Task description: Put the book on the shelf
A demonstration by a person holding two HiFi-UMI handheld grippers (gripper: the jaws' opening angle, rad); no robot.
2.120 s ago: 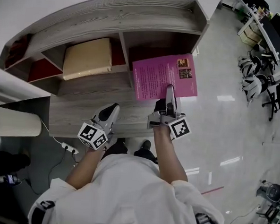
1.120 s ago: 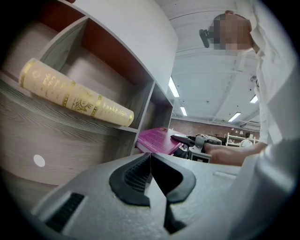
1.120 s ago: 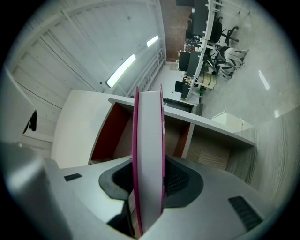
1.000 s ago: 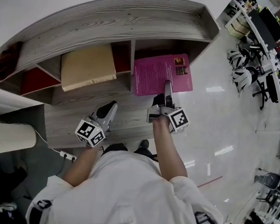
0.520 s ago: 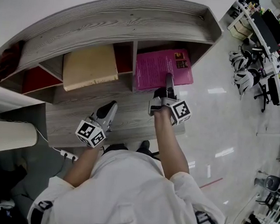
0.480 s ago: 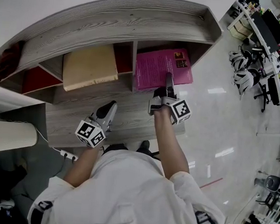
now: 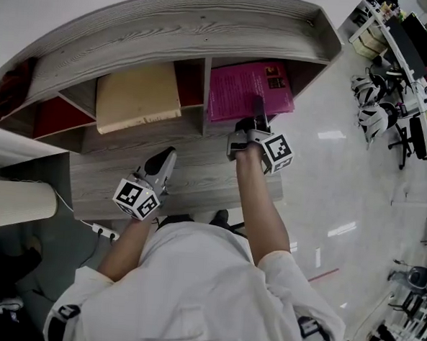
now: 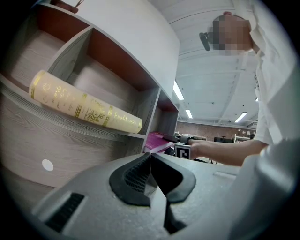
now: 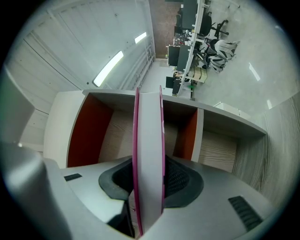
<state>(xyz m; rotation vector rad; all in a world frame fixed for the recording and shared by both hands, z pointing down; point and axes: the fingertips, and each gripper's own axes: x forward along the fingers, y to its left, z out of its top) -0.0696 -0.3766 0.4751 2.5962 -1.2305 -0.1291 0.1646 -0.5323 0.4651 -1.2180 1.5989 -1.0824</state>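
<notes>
Presently, the magenta-covered paperback book (image 7: 241, 88) lies flat at upper centre of the head view. Its far part is inside the right-hand compartment of the grey wood-grain shelf unit (image 7: 172, 27), and its near edge projects towards the person. The right gripper (image 7: 258, 105) clamps that near edge. In the right gripper view the book (image 9: 148, 136) is seen edge-on, a white page block between thin magenta covers. The ribbed black pads (image 9: 180, 178) of the right gripper (image 9: 149, 180) press on both faces. Beyond it the compartment shows rust-red side panels and a pale wood-grain back.

The cover facing up carries lines of light print, too small to read, and small dark picture panels near its upper right corner.

The left gripper (image 7: 166, 156) sits lower left of centre in the head view, above the shelf unit's grey wood-grain lower ledge (image 7: 191, 176). In the left gripper view its (image 8: 151, 158) jaws meet with nothing between them.

A thick cream-coloured hardback book (image 7: 137, 97) lies flat in the compartment to the left of the magenta one. Its rounded spine (image 8: 84, 108) bears gilt ornament and gilt lettering, not legible.

Each gripper has a matt grey moulded body and a cube with black-and-white square markers (image 7: 278, 152). The floor (image 7: 356, 189) at right is glossy, pale and reflective. The person wears a white garment (image 7: 191, 294).
</notes>
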